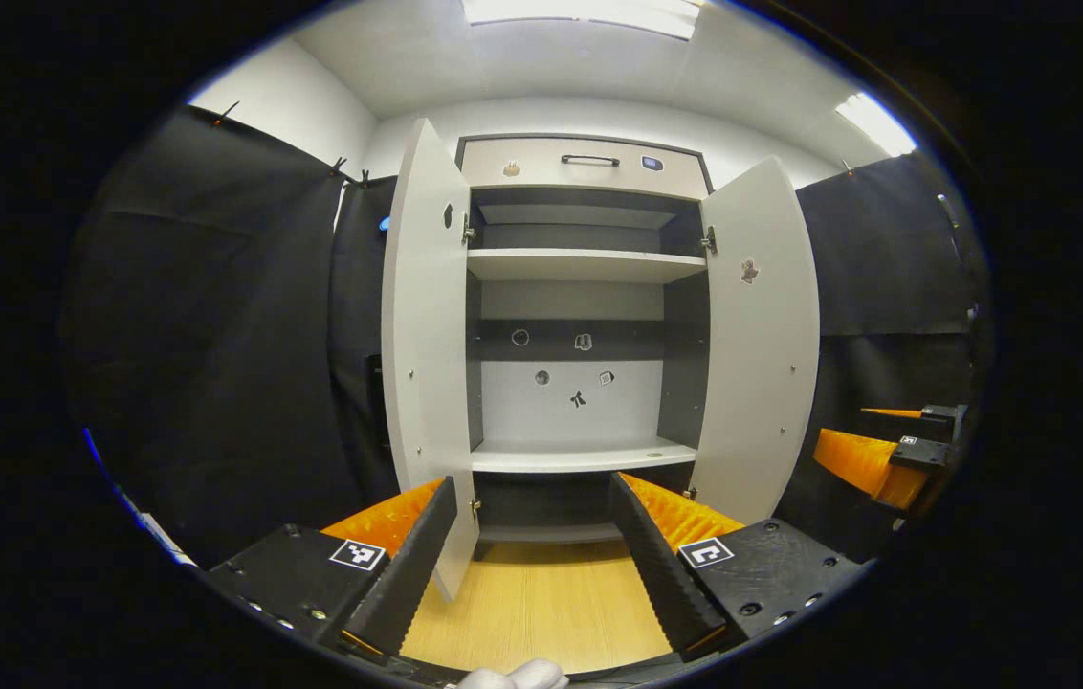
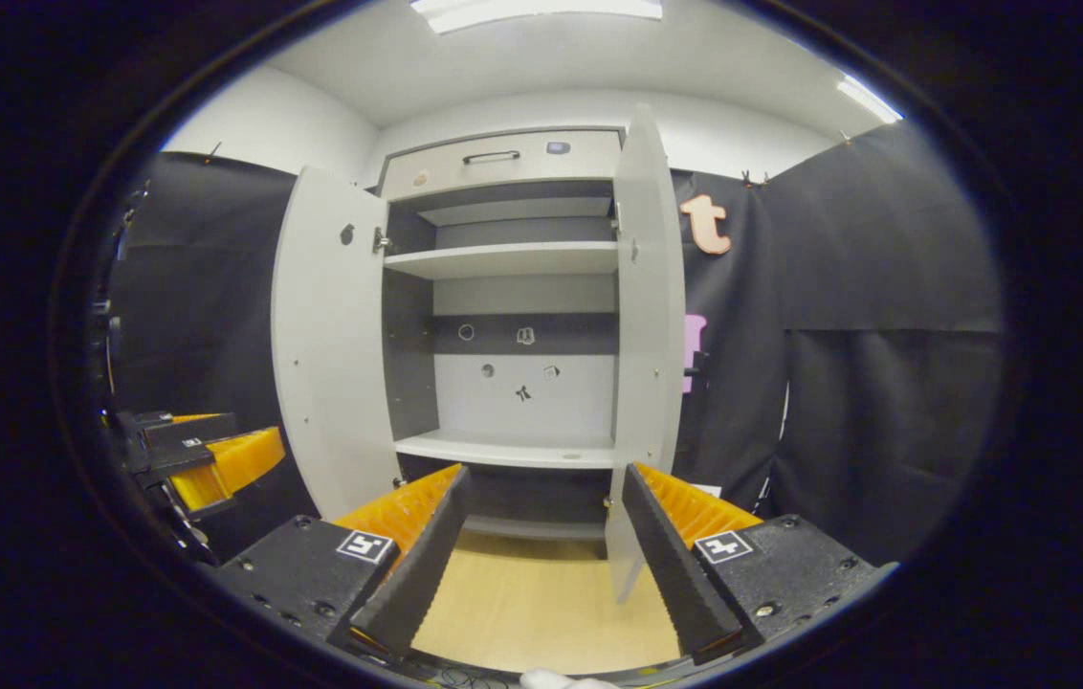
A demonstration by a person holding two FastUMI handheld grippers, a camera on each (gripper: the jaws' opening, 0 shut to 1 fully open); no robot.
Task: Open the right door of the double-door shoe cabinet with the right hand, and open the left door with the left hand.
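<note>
The shoe cabinet (image 1: pixel 583 165) (image 2: pixel 503 158) stands ahead with both doors swung wide. Its left door (image 1: pixel 427 335) (image 2: pixel 331 344) and right door (image 1: pixel 760 344) (image 2: pixel 649 316) stick out toward me, showing bare shelves (image 1: pixel 585 264) inside. My left gripper (image 1: pixel 534 488) is open, its fingers spread in front of the cabinet's lower part and holding nothing. My right gripper (image 2: pixel 541 477) is open too, level with the bottom shelf (image 2: pixel 508 448). The right gripper (image 1: pixel 895 450) also shows at the right edge of the left gripper view, and the left gripper (image 2: pixel 202 455) at the left edge of the right gripper view.
A drawer with a dark handle (image 1: pixel 589 160) tops the cabinet. Small stickers (image 1: pixel 580 397) dot its back panel. Black cloth walls (image 1: pixel 216 335) (image 2: pixel 886 335) close in on both sides. A light wooden floor (image 1: pixel 541 603) lies below the grippers.
</note>
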